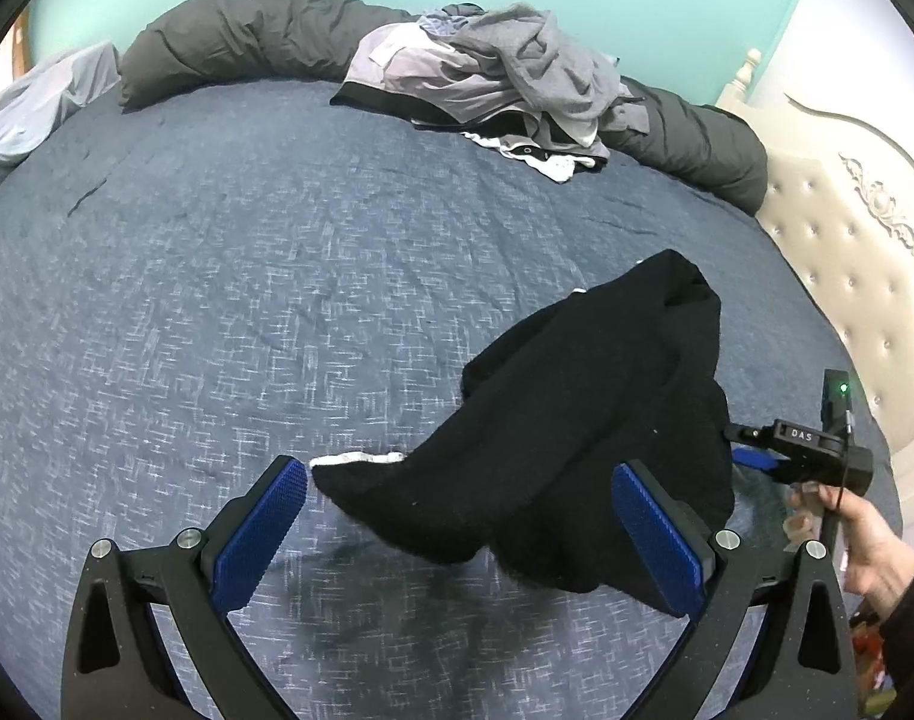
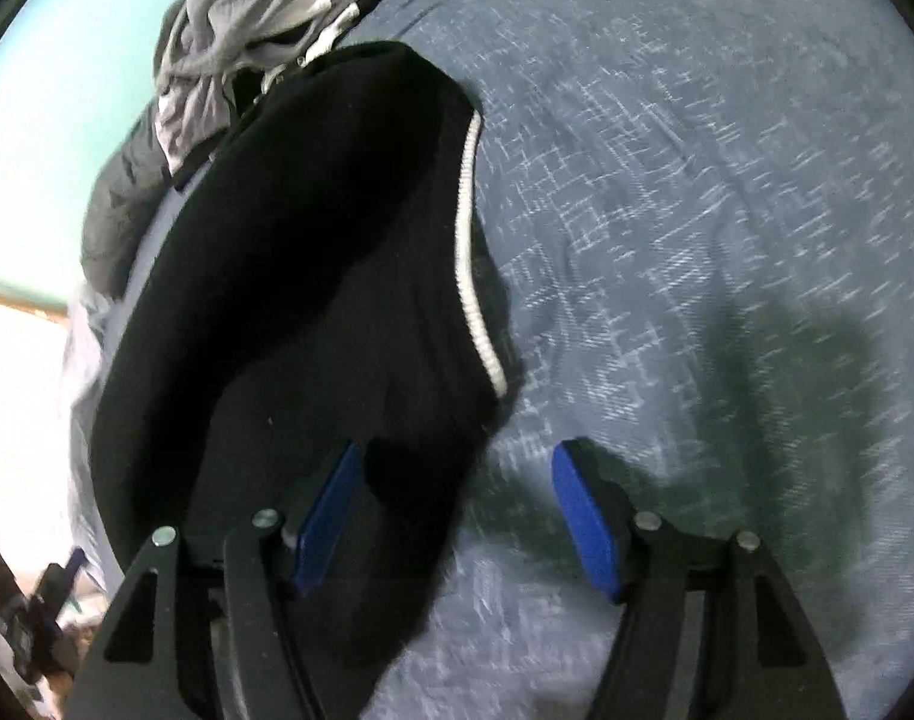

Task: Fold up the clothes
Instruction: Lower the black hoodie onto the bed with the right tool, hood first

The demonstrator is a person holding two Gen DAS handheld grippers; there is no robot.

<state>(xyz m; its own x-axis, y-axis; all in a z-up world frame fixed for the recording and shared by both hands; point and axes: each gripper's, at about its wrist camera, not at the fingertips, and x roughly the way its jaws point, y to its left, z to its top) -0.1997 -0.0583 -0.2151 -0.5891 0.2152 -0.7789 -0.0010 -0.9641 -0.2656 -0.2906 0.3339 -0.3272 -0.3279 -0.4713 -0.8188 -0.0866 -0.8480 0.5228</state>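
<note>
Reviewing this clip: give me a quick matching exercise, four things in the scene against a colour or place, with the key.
Things:
1. garment
2. clothes pile
3. bedspread
4. headboard

Descriptions:
A. cream, tufted, at the right edge
B. black with a white trim
C. blue, flecked with white
D. mostly grey, heaped at the far side of the bed

Pairs: 1-B, 2-D, 3-C, 4-A

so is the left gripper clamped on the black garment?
No: the left gripper stands open, its blue pads wide apart, with the black garment merely draped between them.
</note>
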